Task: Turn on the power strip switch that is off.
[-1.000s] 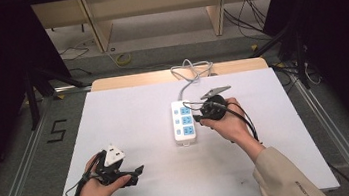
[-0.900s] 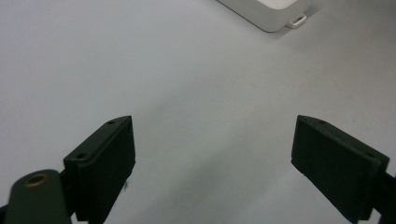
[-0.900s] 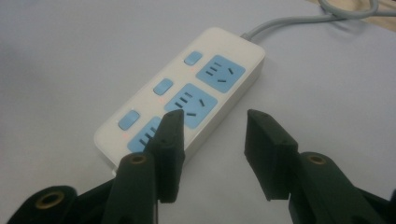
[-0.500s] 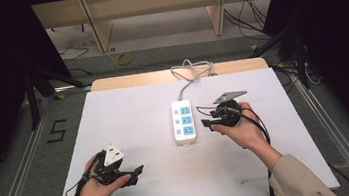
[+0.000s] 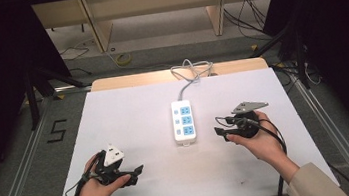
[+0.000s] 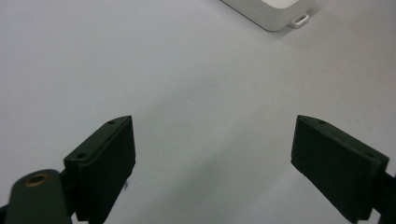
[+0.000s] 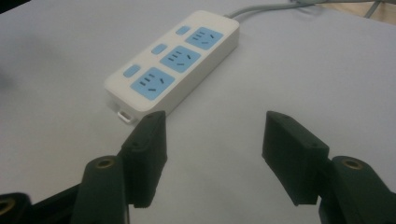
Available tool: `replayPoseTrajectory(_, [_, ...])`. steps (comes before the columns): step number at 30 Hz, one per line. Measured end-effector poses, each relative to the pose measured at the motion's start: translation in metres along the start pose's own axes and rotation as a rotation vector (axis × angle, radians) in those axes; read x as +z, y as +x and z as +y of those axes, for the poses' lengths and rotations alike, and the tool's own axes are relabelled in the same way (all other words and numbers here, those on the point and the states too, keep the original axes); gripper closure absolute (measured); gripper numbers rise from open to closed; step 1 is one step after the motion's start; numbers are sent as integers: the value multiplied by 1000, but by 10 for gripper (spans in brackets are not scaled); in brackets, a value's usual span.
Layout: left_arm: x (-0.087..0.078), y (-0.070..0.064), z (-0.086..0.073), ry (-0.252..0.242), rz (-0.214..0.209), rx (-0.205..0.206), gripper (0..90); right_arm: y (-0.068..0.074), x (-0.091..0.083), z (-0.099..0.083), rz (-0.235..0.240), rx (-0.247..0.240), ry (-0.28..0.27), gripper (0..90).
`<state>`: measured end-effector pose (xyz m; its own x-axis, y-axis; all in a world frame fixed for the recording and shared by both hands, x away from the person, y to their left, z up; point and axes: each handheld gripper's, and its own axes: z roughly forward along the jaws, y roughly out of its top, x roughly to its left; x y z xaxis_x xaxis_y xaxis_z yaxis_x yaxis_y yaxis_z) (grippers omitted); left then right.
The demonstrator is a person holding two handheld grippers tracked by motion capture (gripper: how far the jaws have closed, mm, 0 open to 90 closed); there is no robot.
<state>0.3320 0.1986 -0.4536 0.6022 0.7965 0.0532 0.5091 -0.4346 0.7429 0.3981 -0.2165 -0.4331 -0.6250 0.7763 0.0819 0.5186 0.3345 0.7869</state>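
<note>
A white power strip [image 5: 184, 122] with three blue sockets lies in the middle of the white table [image 5: 128, 108]. In the right gripper view the power strip [image 7: 177, 70] lies ahead and to the left, switches beside each socket. My right gripper [image 5: 218, 126] is held just right of the strip's near end, apart from it. Its jaws are open with nothing between them, as the right gripper [image 7: 212, 135] shows in its own view. My left gripper [image 5: 136, 175] rests near the table's front left, open and empty. In the left gripper view the left gripper [image 6: 215, 140] faces bare table, with the strip's corner [image 6: 275, 11] at the top.
The strip's grey cable [image 5: 189, 71] loops off the table's far edge. Beyond it stand wooden shelf legs [image 5: 96, 27] and loose floor cables [image 5: 246, 3]. Metal rails run along both sides of the table.
My right gripper has drawn back from the power strip, moving right and toward the front edge. The left gripper has stayed where it was.
</note>
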Motion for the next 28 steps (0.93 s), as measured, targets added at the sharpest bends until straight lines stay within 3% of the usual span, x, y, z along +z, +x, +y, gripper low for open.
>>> replayPoseTrajectory(13, [0,0,0,-6,2,-2,134,-4,-35,-38,-11,18,-64,350])
replayPoseTrajectory(28, [1,0,1,-1,4,2,134,-2,-44,-45,-20,22,-92,344])
